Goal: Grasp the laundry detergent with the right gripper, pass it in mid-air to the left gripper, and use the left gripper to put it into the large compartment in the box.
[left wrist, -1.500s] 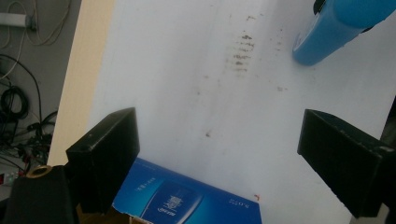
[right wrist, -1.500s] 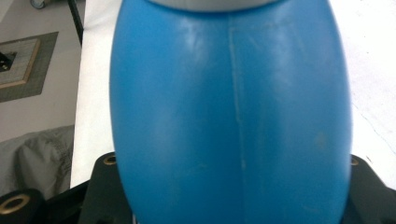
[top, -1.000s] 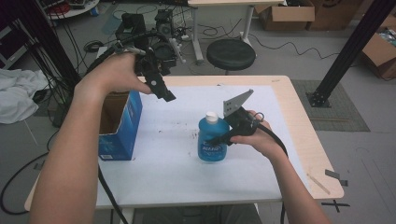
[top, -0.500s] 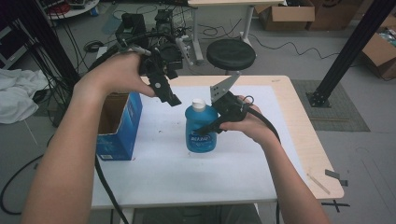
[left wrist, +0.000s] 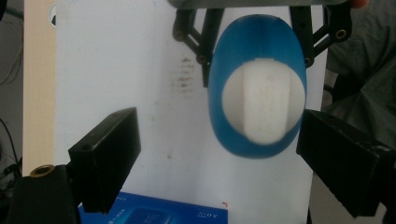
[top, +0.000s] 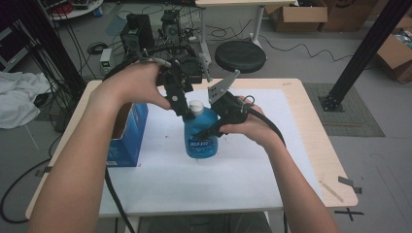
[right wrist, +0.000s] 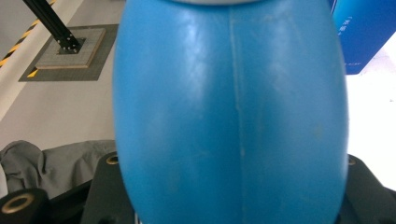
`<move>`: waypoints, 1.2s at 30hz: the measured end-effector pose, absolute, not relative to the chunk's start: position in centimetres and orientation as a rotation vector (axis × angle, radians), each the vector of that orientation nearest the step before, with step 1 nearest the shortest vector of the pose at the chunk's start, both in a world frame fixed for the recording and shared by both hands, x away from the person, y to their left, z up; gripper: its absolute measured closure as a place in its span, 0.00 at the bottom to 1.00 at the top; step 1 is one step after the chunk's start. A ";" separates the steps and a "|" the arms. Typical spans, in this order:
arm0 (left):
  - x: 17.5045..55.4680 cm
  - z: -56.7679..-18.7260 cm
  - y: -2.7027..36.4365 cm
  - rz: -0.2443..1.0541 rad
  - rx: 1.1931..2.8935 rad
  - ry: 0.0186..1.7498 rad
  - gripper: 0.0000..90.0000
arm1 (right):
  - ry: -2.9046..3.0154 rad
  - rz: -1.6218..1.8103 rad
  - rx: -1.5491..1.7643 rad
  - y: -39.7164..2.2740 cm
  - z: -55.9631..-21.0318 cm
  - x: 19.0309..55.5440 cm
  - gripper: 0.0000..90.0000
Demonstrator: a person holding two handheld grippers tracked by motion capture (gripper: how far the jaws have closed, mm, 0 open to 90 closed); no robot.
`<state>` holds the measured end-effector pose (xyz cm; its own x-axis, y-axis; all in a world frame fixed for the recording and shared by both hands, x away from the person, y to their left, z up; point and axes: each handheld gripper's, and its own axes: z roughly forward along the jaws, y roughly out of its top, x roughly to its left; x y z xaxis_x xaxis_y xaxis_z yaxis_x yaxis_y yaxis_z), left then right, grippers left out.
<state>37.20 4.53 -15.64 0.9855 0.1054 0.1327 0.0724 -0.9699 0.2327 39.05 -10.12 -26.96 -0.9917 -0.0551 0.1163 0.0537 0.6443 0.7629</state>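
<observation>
Two tongs are being used together on one blue bottle [top: 201, 136], which is being taken here as the landmark. The bottle is being kept upright over the white sheet [top: 233, 174] of the tabletop [top: 316, 160], near its middle; whether its base is touching the sheet cannot be told. The right tongs [top: 212, 132] are being clenched on the bottle's body from the side, probably so that it is being prevented from turning or tipping while the top is being worked on. In the right gripper view the blue wall [right wrist: 231, 116] is being pressed close between the two black jaws.

The left tongs [top: 182, 109] are being held just above the bottle, pointing down at its white cap [top: 196, 106]. Their jaws have just been closing a little, but they are released and nothing is being gripped: in the left gripper view the cap [left wrist: 261, 105] is lying between the jaws, nearer to the one at the right side of that view, with a gap at each side. This position is being judged as a preparation for grasping the cap and unscrewing it.

To the left of the bottle, a blue carton [top: 127, 131] is standing open at the tabletop's edge, apart from the work.
</observation>
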 end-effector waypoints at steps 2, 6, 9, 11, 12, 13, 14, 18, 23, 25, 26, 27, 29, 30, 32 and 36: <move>37.1 -15.9 4.2 0.205 2.912 0.110 0.17 | -2.727 -1.269 -0.002 -10.1 -26.9 39.0 0.50; 36.9 -16.4 3.6 0.199 2.928 0.091 0.17 | -2.738 -1.253 -0.017 -10.1 -27.0 39.0 0.50; 36.8 -16.6 3.3 0.183 2.943 0.078 0.17 | -2.739 -1.248 -0.013 -10.1 -27.0 39.0 0.50; 36.7 -16.8 3.1 0.174 2.947 0.072 0.17 | -2.735 -1.250 -0.015 -10.0 -27.0 39.0 0.50; 36.6 -16.8 3.0 0.175 2.949 0.070 0.17 | -2.735 -1.253 -0.013 -10.0 -27.0 38.9 0.50; 36.6 -16.9 3.0 0.173 2.952 0.063 0.17 | -2.722 -1.250 -0.014 -10.0 -26.9 38.9 0.50; 36.6 -17.0 2.9 0.174 2.947 0.064 0.17 | -2.726 -1.252 -0.014 -10.0 -27.0 38.9 0.50; 36.5 -17.3 2.9 0.161 2.946 0.059 0.17 | -2.743 -1.254 -0.011 -10.1 -27.0 39.0 0.50; 36.5 -17.7 2.9 0.152 2.942 0.067 0.17 | -2.738 -1.258 -0.013 -10.2 -27.0 39.0 0.50; 36.5 -17.7 2.9 0.148 2.939 0.067 0.17 | -2.738 -1.258 -0.015 -10.2 -27.0 39.0 0.50; 36.5 -17.9 2.9 0.142 2.935 0.063 0.18 | -2.738 -1.255 -0.016 -10.2 -26.9 39.0 0.50; 36.5 -17.9 2.9 0.142 2.935 0.063 0.18 | -2.738 -1.255 -0.016 -10.2 -26.9 39.0 0.50; 36.4 -17.9 2.9 0.143 2.939 0.063 0.18 | -2.733 -1.256 -0.019 -10.3 -27.0 39.1 0.50; 36.5 -18.0 2.9 0.140 2.938 0.069 0.18 | -2.735 -1.257 -0.019 -10.3 -27.0 39.1 0.50; 36.5 -18.0 2.9 0.130 2.936 0.072 0.19 | -2.735 -1.259 -0.023 -10.3 -27.0 39.1 0.50; 36.6 -18.3 2.9 0.117 2.938 0.075 0.22 | -2.736 -1.252 -0.024 -10.3 -27.0 39.2 0.50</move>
<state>36.63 2.85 -18.25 0.9956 0.0581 0.0739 0.0422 -0.9786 0.2012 39.18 -10.35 -27.02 -0.9911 -0.0408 0.1271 0.0695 0.6553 0.7521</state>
